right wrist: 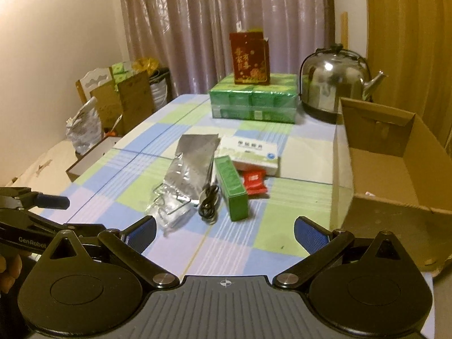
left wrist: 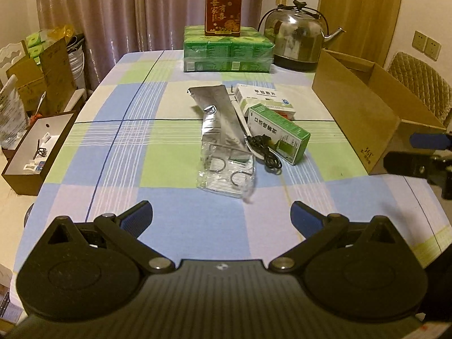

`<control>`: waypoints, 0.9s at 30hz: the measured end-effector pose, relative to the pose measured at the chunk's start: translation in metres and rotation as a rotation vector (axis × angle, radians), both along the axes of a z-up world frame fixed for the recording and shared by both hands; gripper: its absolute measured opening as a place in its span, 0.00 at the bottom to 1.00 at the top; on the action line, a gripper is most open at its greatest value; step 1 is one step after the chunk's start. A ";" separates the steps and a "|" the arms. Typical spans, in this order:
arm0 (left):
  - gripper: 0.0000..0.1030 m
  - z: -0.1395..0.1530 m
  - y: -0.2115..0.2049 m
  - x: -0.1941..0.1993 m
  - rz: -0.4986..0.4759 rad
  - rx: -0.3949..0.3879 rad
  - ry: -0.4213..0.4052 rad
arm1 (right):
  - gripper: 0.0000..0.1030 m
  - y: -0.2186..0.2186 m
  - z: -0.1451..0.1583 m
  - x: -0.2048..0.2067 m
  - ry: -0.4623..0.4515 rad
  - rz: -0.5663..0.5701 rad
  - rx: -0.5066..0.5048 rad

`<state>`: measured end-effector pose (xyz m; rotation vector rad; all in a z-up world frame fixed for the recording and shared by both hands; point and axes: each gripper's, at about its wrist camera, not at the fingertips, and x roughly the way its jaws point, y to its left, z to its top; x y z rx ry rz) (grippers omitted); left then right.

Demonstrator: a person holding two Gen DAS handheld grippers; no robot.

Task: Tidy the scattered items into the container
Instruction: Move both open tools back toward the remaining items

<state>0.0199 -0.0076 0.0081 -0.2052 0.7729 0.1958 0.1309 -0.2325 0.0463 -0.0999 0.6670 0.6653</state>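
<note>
So both grippers are hovering over the desk [left wrist: 135, 147] with its blue, green and lilac checked cloth, nothing picked up yet. The left gripper [left wrist: 221, 216] has its jaws spread wide and empty, pointing at the pile in the middle.

Going left to right, here's where I'd expect trouble. The crinkled clear plastic packet with metal wire rings inside [left wrist: 224, 173] is nearest and looks slippery and floppy; pinch a loose corner and it probably slides out or drags. The long silver foil pouch [left wrist: 219, 115] lies partly over that packet, so lifting either one could tug the other. The coiled black cable [left wrist: 265, 154] touches the foil pouch and sits against the green rectangular medicine box [left wrist: 278, 135], so a sloppy grab at the box might snag it. The white flat medicine box [left wrist: 261, 99] sits behind, and there's a small red wrapped packet [right wrist: 254, 182] tucked between the two boxes that's easy to miss.

The right gripper [right wrist: 224, 233] is wide and empty too. The open brown cardboard box [right wrist: 395, 163] stands on the right, well apart from the pile, and its tall near wall could catch a low carry. The grippers are close together, so a bump is possible.
</note>
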 end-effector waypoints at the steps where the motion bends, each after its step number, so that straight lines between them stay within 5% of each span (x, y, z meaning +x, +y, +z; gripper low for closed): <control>1: 0.99 -0.001 0.001 0.001 -0.002 0.001 0.002 | 0.98 0.001 -0.001 0.001 0.004 0.002 -0.001; 27: 0.99 -0.042 0.021 0.060 -0.185 0.083 0.039 | 0.98 0.029 -0.049 0.038 0.105 -0.011 -0.030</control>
